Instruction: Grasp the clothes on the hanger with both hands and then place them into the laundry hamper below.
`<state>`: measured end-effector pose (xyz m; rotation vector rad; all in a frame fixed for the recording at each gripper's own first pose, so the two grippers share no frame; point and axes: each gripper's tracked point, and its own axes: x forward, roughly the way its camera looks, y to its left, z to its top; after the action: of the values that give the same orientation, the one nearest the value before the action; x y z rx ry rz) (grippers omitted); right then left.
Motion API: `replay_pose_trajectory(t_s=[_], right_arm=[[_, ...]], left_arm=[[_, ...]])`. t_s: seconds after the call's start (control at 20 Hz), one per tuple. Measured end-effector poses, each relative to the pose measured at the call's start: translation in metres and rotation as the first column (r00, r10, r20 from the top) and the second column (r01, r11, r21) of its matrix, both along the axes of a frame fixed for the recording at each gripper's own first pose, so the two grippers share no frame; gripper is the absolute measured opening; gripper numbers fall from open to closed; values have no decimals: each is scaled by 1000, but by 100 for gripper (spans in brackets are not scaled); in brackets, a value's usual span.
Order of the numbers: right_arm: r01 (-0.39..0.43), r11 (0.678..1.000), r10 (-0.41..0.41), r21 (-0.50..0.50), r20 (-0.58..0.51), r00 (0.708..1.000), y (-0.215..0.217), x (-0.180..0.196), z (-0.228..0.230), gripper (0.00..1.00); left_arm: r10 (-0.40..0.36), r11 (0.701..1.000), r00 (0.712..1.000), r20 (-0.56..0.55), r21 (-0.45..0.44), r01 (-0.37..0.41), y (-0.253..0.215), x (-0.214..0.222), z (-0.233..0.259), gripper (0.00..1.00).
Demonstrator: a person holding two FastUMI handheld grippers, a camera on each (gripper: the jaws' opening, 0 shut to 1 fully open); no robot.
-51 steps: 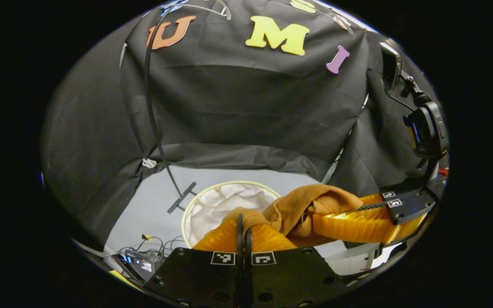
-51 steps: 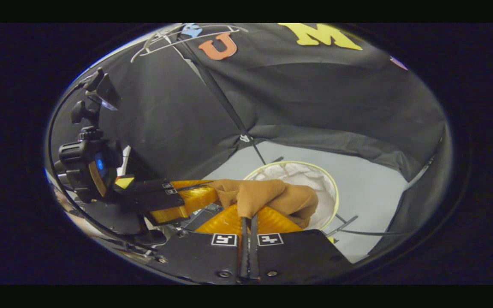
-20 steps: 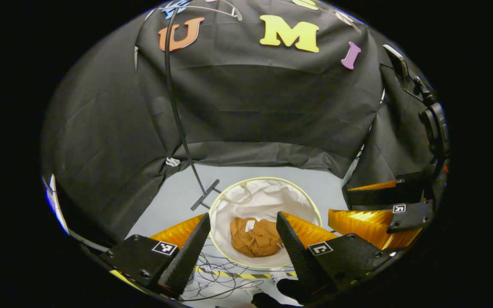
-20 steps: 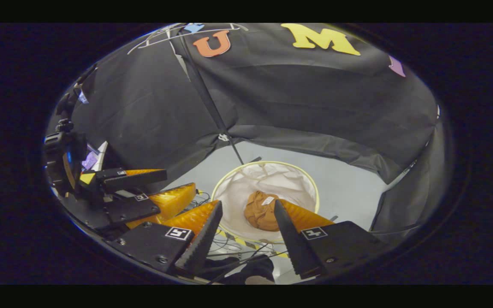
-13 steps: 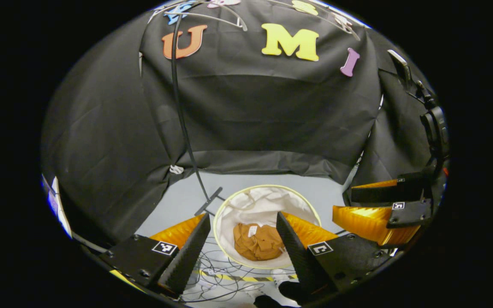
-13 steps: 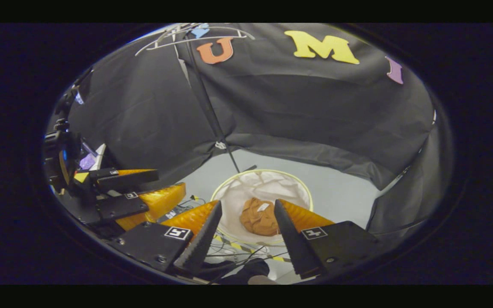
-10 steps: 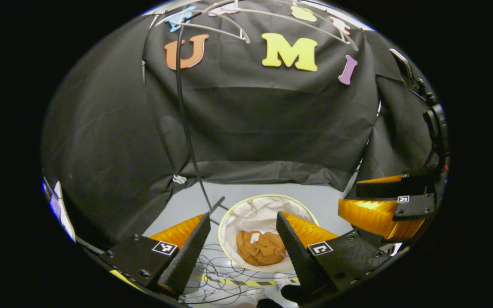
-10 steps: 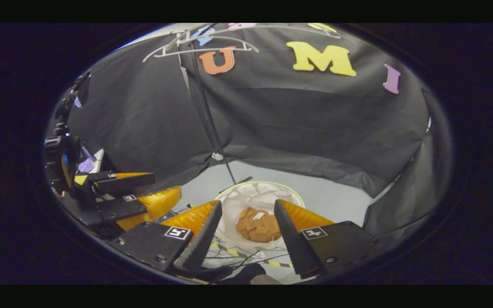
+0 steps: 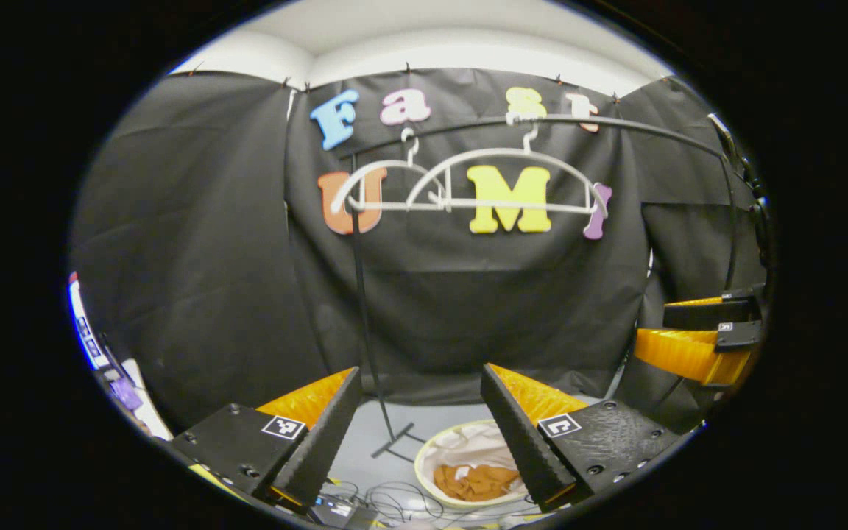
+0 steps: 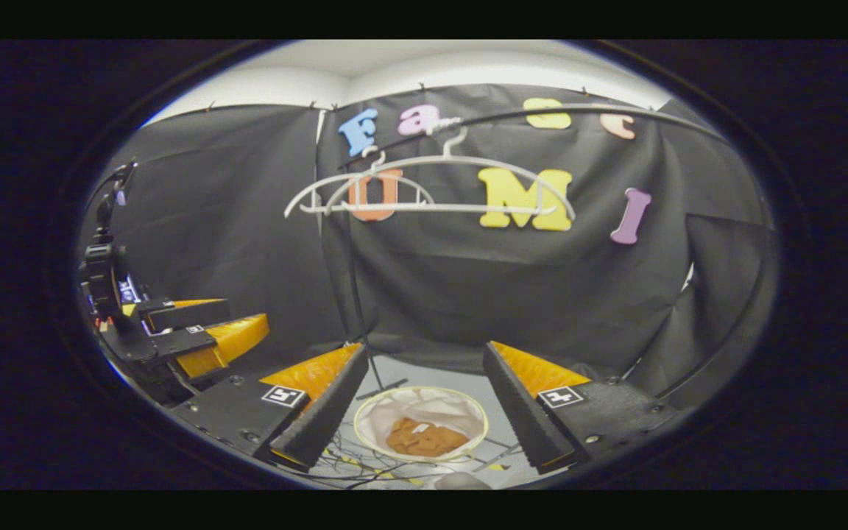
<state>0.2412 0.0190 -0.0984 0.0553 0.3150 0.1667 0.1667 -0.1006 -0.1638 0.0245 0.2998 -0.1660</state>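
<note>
Brown clothes [image 9: 474, 482] lying crumpled inside the laundry hamper [image 9: 430, 456], at 6 o'clock in the left gripper view and likewise low in the right gripper view. Hangers [image 10: 431, 188] bare on the rail at 12 o'clock. Left gripper [image 9: 420, 434] spread wide, gripping nothing. Right gripper [image 10: 424, 423] spread wide, empty too. Placing step judged done. Best to lift both straight up, clear of rim and hangers.
</note>
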Motion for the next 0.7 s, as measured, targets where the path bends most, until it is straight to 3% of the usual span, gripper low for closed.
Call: replay_pose_trajectory(t_s=[0.2,0.35,0.7], right_arm=[[15,999,-20,46,111,994,-25,-30,65,100],[29,999,-36,36,206,978,-47,-58,101,100],[76,995,-90,63,275,957,-106,-127,113,100]], left_arm=[[23,1000,989,145,-2,-23,1,-12,69,96],[37,999,966,257,-25,-32,-10,-39,126,98],[91,996,924,372,-38,-83,-12,-112,187,100]])
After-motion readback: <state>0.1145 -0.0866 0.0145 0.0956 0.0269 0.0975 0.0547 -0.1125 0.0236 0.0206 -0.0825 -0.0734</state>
